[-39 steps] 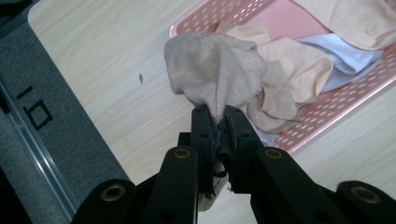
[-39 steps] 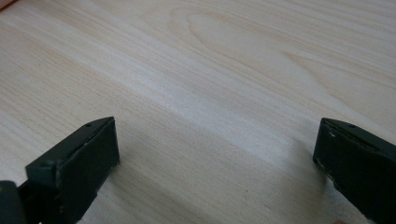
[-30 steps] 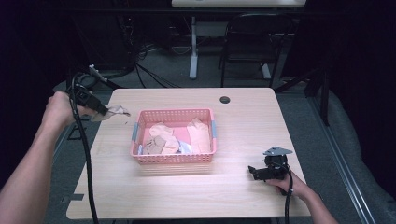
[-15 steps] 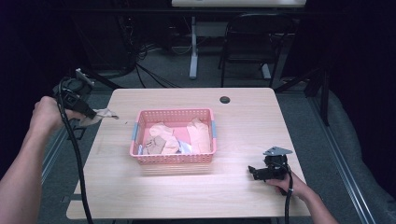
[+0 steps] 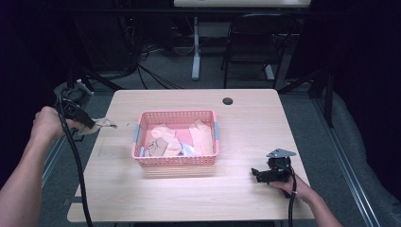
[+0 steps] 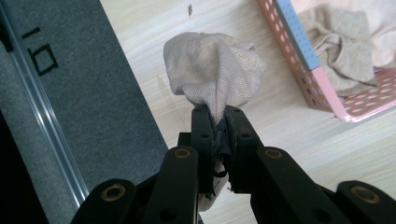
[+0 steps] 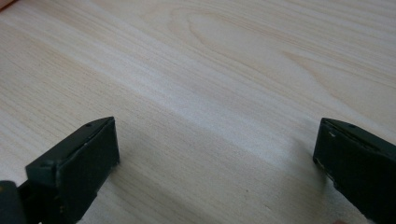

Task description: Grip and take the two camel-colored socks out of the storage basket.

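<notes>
Beige sock pinched in left gripper over table's left edge, probably sorted out of pink basket; right gripper idle, jaws apart.

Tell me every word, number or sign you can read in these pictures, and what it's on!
"10": black marks on the dark grey floor beside the table, seen sideways in the left gripper view; my best reading, not certain.
Pink basket: no writing to be seen.
Beige cloth in the left gripper: no writing.
Table top in the right gripper view: wood grain, no text.
</notes>
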### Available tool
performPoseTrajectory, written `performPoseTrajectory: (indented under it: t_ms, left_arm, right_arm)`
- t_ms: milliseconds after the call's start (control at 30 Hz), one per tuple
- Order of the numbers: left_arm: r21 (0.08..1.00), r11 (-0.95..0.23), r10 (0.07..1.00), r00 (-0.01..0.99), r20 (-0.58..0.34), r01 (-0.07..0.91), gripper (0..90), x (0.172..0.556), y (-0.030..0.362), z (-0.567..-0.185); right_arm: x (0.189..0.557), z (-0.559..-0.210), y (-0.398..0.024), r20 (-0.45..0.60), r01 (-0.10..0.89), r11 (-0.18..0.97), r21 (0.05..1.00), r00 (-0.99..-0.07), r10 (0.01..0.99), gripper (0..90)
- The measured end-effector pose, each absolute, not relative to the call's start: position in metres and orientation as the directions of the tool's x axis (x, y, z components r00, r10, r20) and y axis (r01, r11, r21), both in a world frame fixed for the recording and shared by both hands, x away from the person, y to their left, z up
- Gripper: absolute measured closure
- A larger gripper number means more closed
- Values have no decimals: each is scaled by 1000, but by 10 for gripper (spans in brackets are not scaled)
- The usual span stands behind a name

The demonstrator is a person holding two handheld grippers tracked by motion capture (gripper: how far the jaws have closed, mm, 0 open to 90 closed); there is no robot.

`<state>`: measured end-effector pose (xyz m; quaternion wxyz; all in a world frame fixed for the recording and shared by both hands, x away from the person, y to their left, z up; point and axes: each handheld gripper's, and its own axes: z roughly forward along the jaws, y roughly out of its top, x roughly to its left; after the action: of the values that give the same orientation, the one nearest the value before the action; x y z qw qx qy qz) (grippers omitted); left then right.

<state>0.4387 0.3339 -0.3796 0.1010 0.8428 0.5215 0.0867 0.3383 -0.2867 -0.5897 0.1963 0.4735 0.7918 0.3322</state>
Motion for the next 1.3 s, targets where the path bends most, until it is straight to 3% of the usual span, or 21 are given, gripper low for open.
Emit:
performPoseTrajectory:
  t_ms: [700, 1300]
  left_arm:
    - [167, -427, 894, 442, -68, 889, 827, 437, 332, -476]
    - [130, -410, 896, 426, -127, 903, 778, 432, 333, -521]
  right_arm:
    - [338, -590, -286, 6, 619, 328, 714, -474, 880, 0]
    - [338, -590, -286, 6, 619, 328, 714, -473, 881, 0]
